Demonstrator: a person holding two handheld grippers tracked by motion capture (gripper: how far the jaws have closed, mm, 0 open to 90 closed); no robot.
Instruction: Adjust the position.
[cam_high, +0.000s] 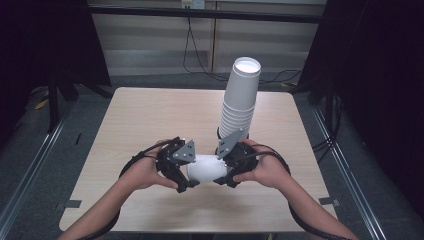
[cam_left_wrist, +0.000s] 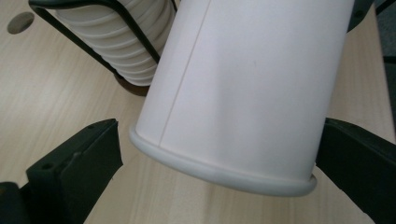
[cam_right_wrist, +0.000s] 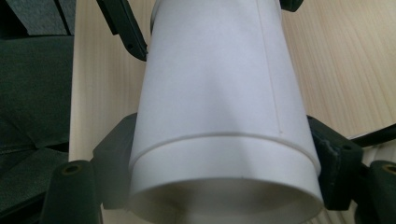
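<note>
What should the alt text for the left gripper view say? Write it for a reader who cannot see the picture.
A white paper cup lies tilted between the open black jaws of the left gripper, its rolled rim nearest the camera and clear of the left jaw. Behind it, a stack of ribbed white cups sits in a black wire holder on the pale wooden table.

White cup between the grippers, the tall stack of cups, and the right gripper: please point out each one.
White cup (cam_left_wrist: 243, 88), left gripper view, on its side wall.
Stack of cups (cam_high: 241, 102), high view, on the middle of the stack.
Right gripper (cam_right_wrist: 224, 163), right gripper view, midway between its jaws.
</note>
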